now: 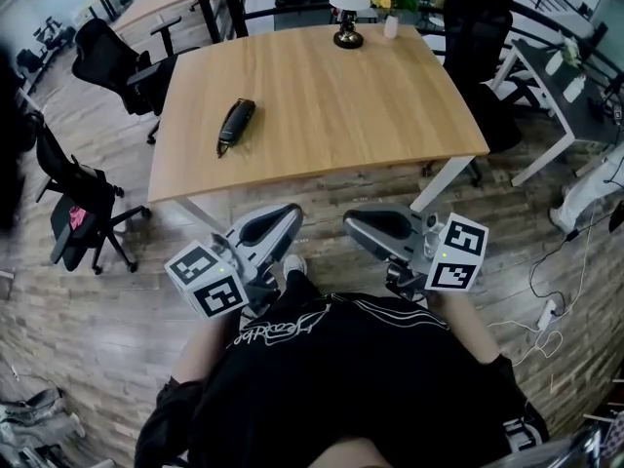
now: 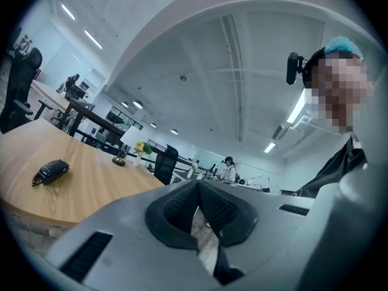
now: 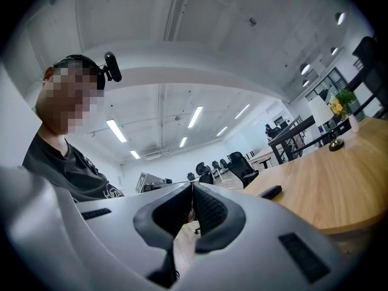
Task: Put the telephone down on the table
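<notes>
Now the black oblong telephone handset (image 1: 235, 123) lies flat on the light wooden table (image 1: 390, 115), toward its left edge, while my left hand-held gripper (image 1: 276, 224) and right hand-held gripper (image 1: 375, 226) hang off the table's near edge, jaws together, empty.

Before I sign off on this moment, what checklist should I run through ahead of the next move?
1. The telephone lies on the table, not overhanging an edge: ok.
2. The left gripper has jaws together, nothing between them: ok.
3. The right gripper has jaws together, nothing between them: ok.
4. Both grippers are off the table, near the person's body: ok.
5. The lamp stands upright at the far edge: ok.
</notes>
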### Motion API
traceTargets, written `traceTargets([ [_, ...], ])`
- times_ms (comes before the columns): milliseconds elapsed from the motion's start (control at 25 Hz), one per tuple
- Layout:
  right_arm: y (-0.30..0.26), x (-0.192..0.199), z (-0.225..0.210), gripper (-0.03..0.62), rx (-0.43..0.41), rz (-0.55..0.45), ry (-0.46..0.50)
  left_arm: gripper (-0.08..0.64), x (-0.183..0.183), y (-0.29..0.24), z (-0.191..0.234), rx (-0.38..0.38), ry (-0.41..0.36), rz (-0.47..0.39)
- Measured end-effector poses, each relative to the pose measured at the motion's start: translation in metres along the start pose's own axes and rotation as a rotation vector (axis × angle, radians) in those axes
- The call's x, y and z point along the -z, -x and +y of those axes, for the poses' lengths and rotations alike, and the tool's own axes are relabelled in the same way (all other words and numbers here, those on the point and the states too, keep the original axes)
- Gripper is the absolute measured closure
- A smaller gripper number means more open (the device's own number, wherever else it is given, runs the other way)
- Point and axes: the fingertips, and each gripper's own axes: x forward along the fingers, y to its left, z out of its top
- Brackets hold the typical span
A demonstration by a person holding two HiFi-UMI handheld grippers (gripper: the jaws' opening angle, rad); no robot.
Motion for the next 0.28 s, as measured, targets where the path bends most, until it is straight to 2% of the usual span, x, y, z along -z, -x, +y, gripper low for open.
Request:
traceTargets([
  [280,0.0055,-0.0004,-0.0011,0.554,0.015,-0.007,0.004,0.552,0.0035,-0.0041,-0.0015,-0.004,-0.015,0.012],
])
